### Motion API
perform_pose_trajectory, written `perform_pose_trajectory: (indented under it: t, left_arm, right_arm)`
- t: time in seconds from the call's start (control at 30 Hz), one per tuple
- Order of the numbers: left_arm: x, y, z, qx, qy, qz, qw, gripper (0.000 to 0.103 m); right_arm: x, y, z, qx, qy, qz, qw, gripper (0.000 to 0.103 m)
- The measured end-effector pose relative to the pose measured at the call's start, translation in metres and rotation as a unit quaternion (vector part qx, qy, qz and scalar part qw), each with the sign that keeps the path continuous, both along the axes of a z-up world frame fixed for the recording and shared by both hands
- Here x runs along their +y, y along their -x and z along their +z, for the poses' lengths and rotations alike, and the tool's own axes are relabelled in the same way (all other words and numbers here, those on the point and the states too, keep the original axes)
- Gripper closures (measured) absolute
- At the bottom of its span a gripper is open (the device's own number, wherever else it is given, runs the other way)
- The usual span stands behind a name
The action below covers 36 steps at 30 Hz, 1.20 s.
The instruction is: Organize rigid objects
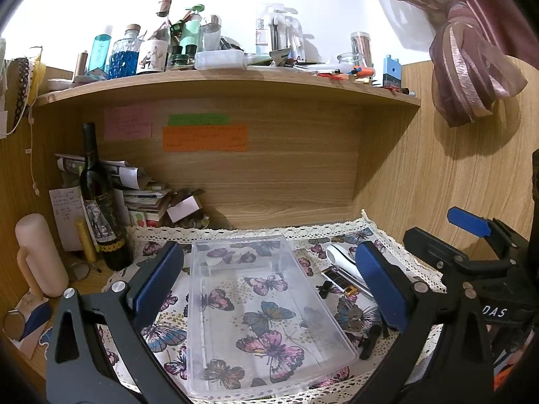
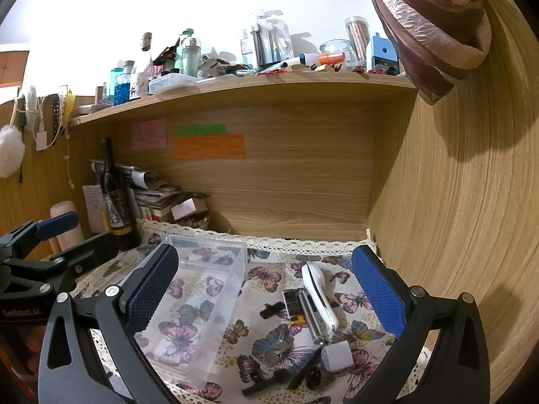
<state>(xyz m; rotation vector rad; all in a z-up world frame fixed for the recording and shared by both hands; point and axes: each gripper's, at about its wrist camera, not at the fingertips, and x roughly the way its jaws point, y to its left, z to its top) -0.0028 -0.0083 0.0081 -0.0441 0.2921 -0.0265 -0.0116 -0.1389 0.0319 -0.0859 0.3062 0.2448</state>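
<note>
We hover with both grippers spread wide, left gripper [image 1: 269, 286] over the empty clear box [image 1: 266, 316], right gripper [image 2: 266, 289] over the small items [image 2: 303, 320] beside it; next we pick one.

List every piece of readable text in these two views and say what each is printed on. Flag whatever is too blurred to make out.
"DAS": white letters on the right gripper body, left wrist view; the start is cut off.
"arks": vertical print on a clear package on the shelf; partial.
Embossed lettering on the left gripper body, right wrist view: too blurred.
Sticky notes on the back panel: handwriting, illegible.
Wine bottle label: unreadable.
Handwritten note behind the bottle: unreadable.
</note>
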Motion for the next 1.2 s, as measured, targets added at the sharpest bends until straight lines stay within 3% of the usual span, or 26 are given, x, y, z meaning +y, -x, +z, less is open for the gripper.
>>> perform_pose_trajectory:
  t: [1.2]
  left_arm:
    - [0.0036,-0.0029,-0.0074,0.011,0.010,-0.012,0.9998,0.000]
  right_arm:
    - [-0.0029,-0.0028,-0.0004,0.001,-0.006,-0.004,1.000,0.000]
